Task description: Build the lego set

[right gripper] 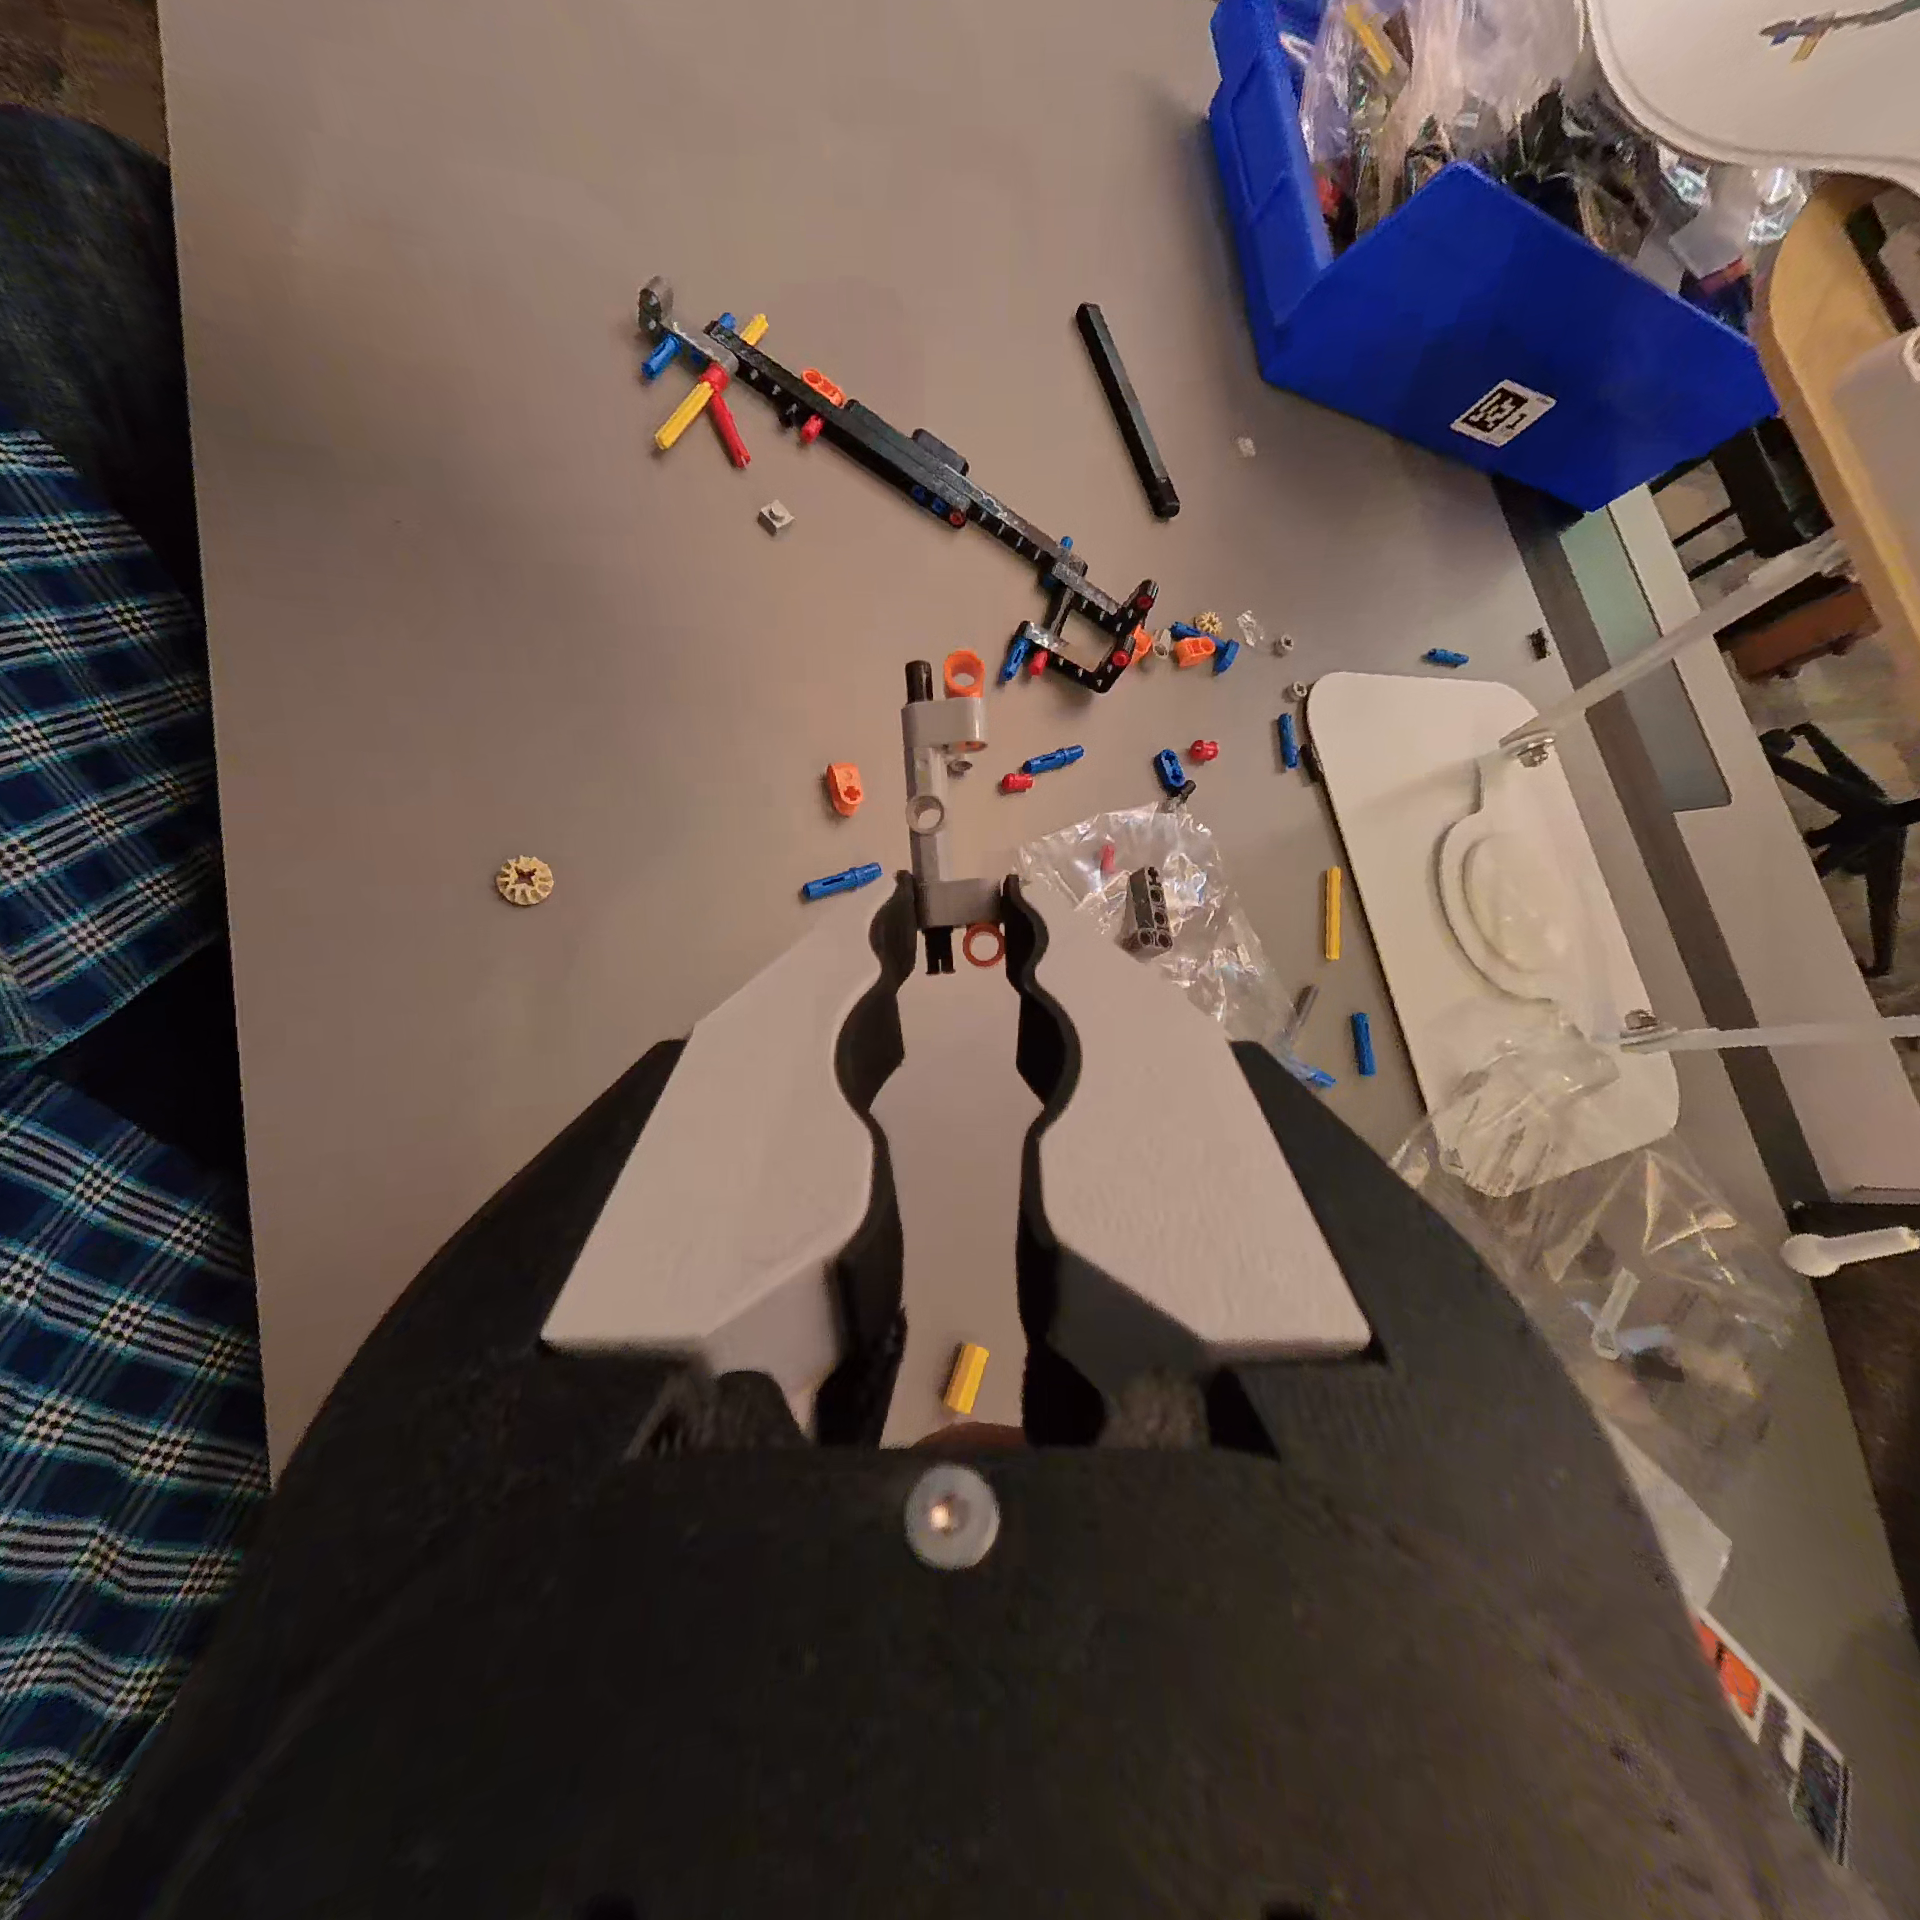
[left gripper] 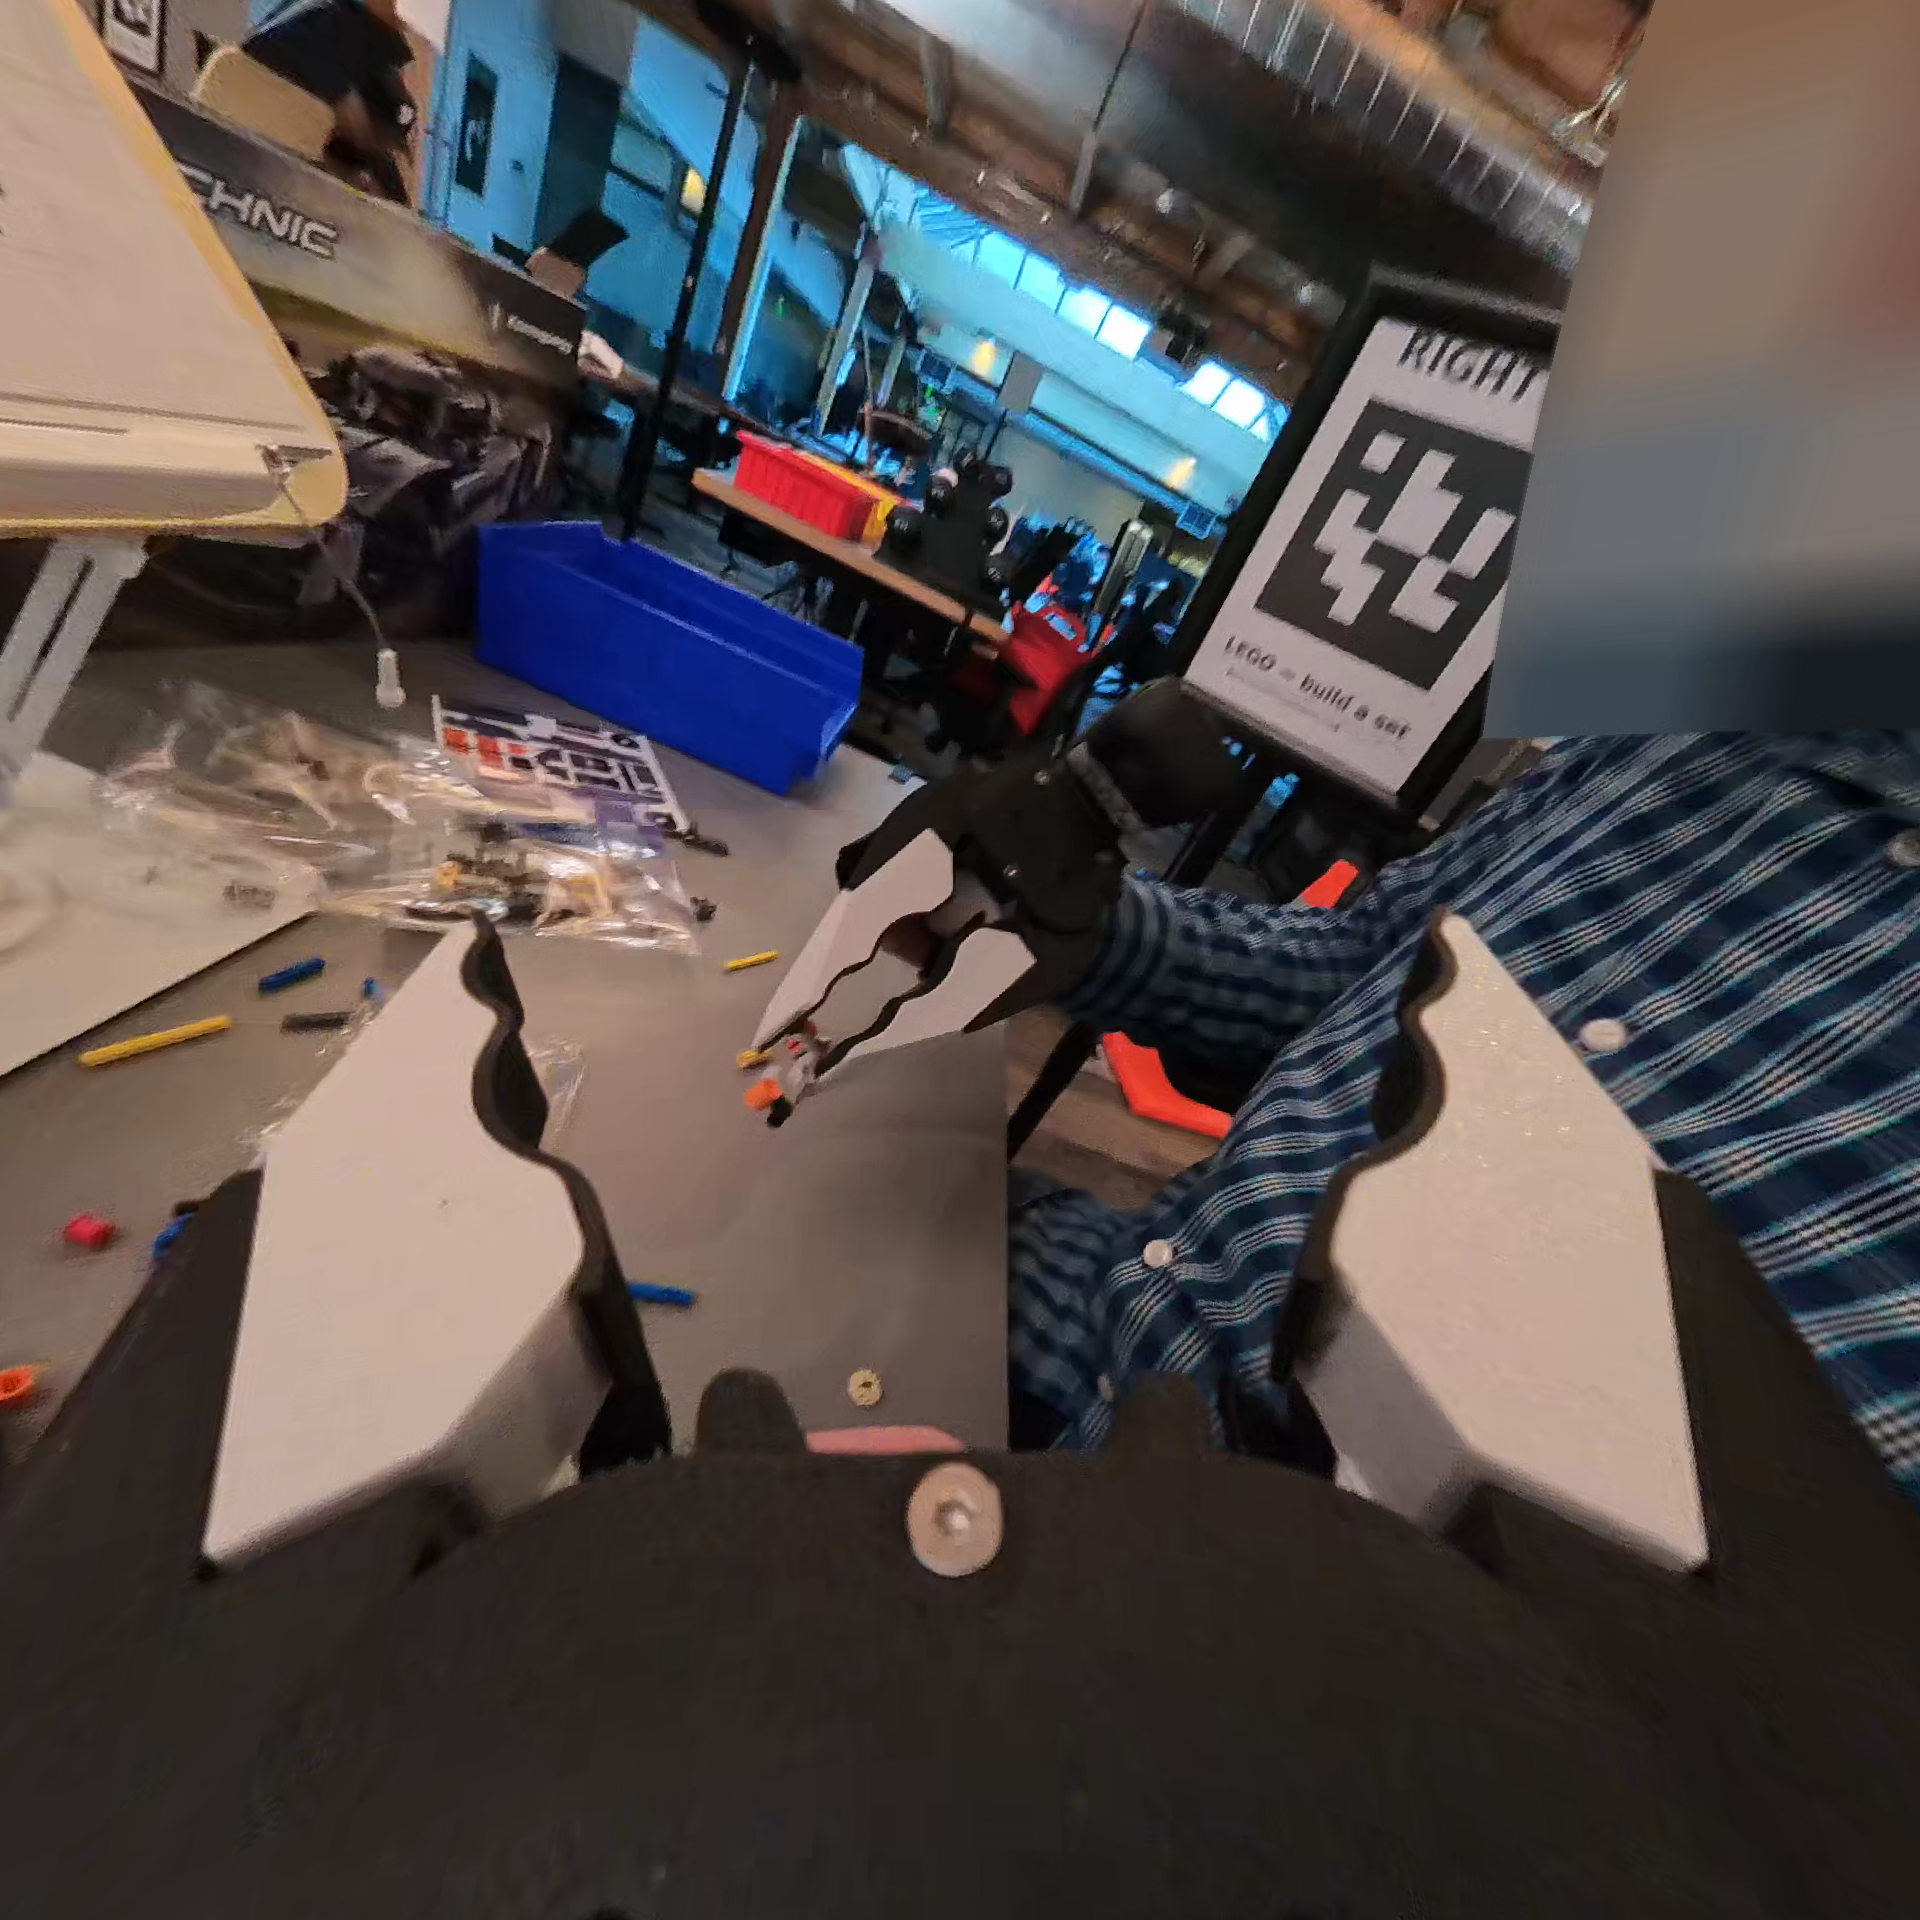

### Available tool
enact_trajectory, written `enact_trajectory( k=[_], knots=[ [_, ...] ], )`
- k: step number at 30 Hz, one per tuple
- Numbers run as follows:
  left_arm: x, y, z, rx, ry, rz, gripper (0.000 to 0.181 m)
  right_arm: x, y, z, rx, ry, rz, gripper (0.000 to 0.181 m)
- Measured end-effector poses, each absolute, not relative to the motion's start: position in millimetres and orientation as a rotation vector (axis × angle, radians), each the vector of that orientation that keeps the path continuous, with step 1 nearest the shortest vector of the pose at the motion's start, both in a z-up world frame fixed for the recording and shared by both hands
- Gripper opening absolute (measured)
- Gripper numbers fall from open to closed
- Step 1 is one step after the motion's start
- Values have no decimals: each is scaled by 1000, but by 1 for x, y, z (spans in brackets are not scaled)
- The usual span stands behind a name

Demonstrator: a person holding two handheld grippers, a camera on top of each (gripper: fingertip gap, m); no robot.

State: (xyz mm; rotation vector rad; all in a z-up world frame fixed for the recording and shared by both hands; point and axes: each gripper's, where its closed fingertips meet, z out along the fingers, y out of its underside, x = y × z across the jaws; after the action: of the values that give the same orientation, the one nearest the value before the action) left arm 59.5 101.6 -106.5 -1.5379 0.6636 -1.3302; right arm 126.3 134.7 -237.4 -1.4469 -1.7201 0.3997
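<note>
Right now the right gripper [right gripper: 961, 930] is nearly closed, its tips pinching the near end of a small grey sub-assembly [right gripper: 935, 800] that carries an orange connector [right gripper: 964, 673] and a black pin [right gripper: 918, 681] at its far end. Its long axis runs straight out from the claw toward twelve o'clock in the right wrist view. The left gripper [left gripper: 961, 1039] is spread wide and holds nothing; from its camera the right gripper [left gripper: 821, 1049] shows ahead, just left of twelve o'clock, tips angled down at the grey table [left gripper: 831, 1226].

The long black beam assembly [right gripper: 914, 468] lies flat on the table, running from ten o'clock to one o'clock beyond the held piece, its open frame end [right gripper: 1091, 644] nearest. That end sits just past the orange connector, at about one o'clock from the claw. Judging by this, the right hand is the nearer one, and joining would need the grey piece swung to line up with the frame while the empty left claw steadies the beam
</note>
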Motion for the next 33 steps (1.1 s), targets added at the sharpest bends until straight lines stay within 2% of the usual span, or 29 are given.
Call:
enact_trajectory(
  k=[2, 3, 6, 7, 8, 9, 11, 12, 13, 17, 18, 19, 21, 22, 26, 30, 33],
  knots=[
    [60, 101, -106, -1558, 665, -1350, 158, 127, 136, -239, -1456, -1716, 402, 14],
    [59, 99, -102, -1534, 675, -1362, 151, 127, 136, -239, -1460, -1715, 406, 14],
    [51, 84, -79, -1358, 702, -1450, 50, 127, 135, -241, -1474, -1714, 419, 14],
    [46, 83, -74, -1317, 691, -1457, 29, 126, 134, -242, -1480, -1712, 429, 14],
    [41, 87, -73, -1314, 669, -1422, 21, 125, 132, -241, -1483, -1708, 443, 14],
    [36, 91, -73, -1315, 650, -1382, 21, 123, 131, -241, -1486, -1704, 457, 14],
    [36, 100, -77, -1370, 627, -1281, 67, 120, 129, -240, -1489, -1700, 471, 14],
    [38, 105, -77, -1396, 606, -1237, 108, 118, 128, -240, -1492, -1699, 477, 14],
    [43, 109, -79, -1450, 582, -1226, 156, 116, 127, -240, -1498, -1695, 489, 14],
    [54, 107, -84, -1481, 576, -1285, 158, 107, 124, -232, -1522, -1639, 562, 14],
    [55, 107, -87, -1490, 583, -1288, 155, 106, 123, -230, -1530, -1619, 577, 14],
    [54, 104, -90, -1481, 614, -1283, 119, 105, 123, -228, -1540, -1599, 594, 14],
    [51, 98, -79, -1391, 611, -1344, 71, 106, 121, -225, -1558, -1566, 614, 14],
    [47, 99, -78, -1372, 602, -1321, 53, 106, 120, -224, -1568, -1549, 626, 14],
    [30, 118, -78, -1380, 517, -1146, 44, 104, 115, -225, -1583, -1527, 677, 14],
    [22, 119, -71, -1339, 516, -1088, 15, 106, 117, -239, -1585, -1577, 636, 14],
    [24, 118, -73, -1376, 541, -1073, 6, 108, 117, -246, -1588, -1605, 614, 14]
  ],
)
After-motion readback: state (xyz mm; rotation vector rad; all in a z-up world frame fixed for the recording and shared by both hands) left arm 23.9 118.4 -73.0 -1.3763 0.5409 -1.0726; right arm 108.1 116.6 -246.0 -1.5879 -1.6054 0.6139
